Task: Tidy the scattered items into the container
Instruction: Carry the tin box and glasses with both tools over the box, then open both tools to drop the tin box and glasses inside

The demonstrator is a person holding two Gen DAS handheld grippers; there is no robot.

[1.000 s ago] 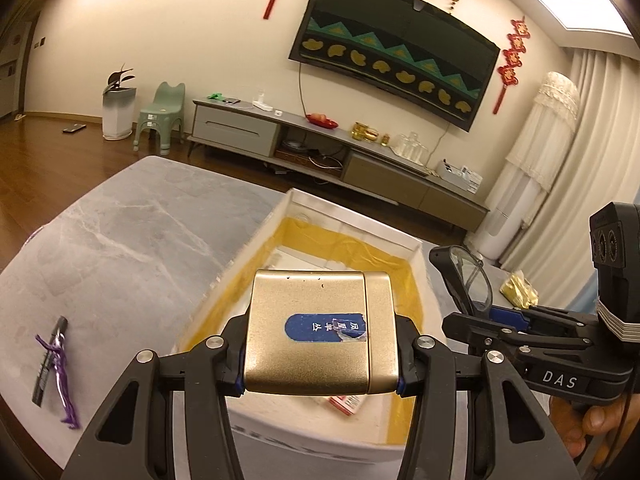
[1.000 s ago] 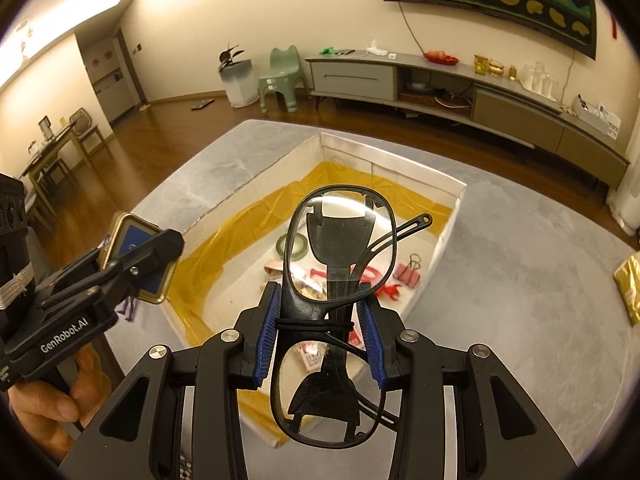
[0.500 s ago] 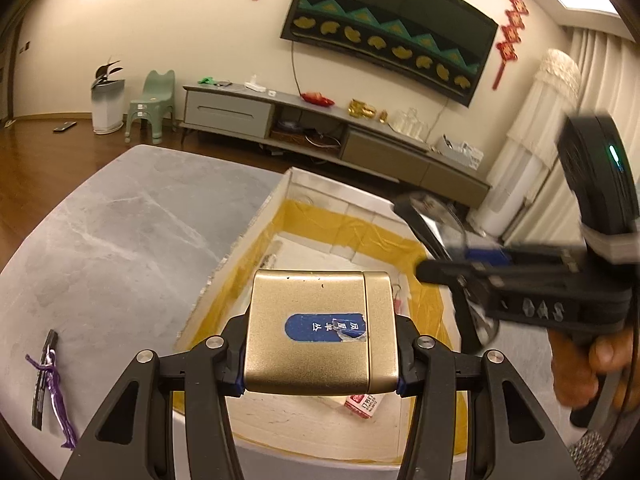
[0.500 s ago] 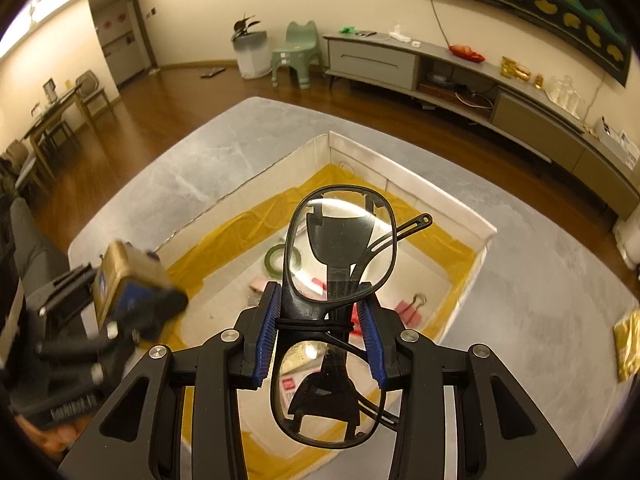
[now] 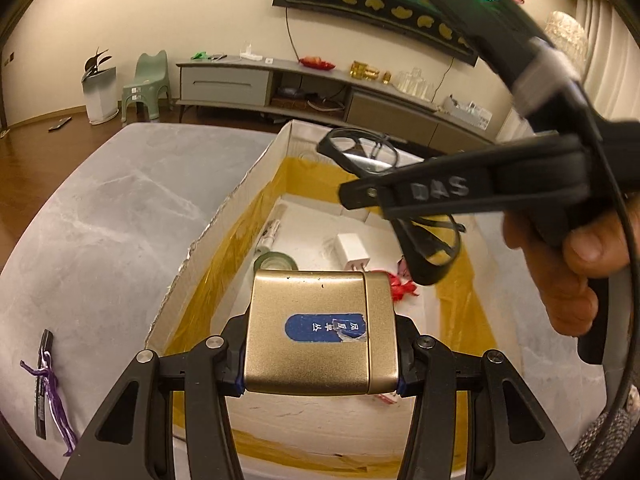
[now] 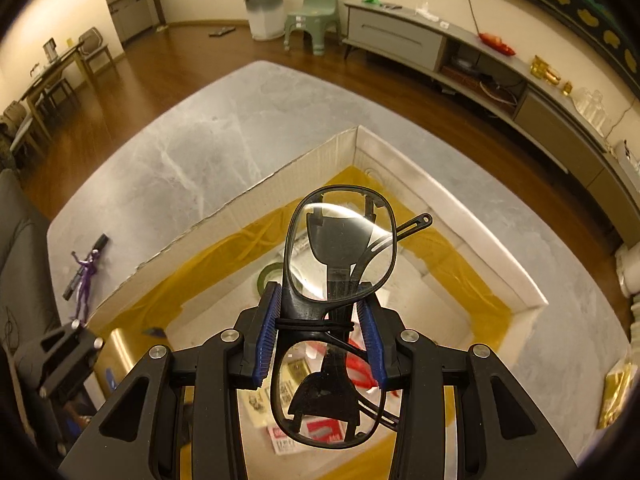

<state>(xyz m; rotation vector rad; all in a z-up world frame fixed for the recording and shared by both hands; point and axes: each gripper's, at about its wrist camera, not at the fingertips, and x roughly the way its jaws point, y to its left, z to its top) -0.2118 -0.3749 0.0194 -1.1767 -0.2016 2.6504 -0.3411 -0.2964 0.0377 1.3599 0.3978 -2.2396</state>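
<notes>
— What has each gripper got?
— The left gripper [image 5: 320,344] is clamped on a smooth, rounded brushed-gold case [image 5: 320,332] with a torn blue label, held over the near end of the box [image 6: 460,240]. The right gripper [image 6: 320,336] pinches folded black-framed glasses [image 6: 340,256] at the bridge, above the box's middle.
— And the box?
— White corrugated card, glossy yellow tape lining its floor edges. Inside lie a white charger [image 5: 352,250], a tape roll [image 5: 276,262] and something red, possibly clips.
— Anything left out?
— A purple figurine [image 6: 86,276] across a flat black bar, near the marbled grey tabletop's [image 6: 192,152] left edge.
</notes>
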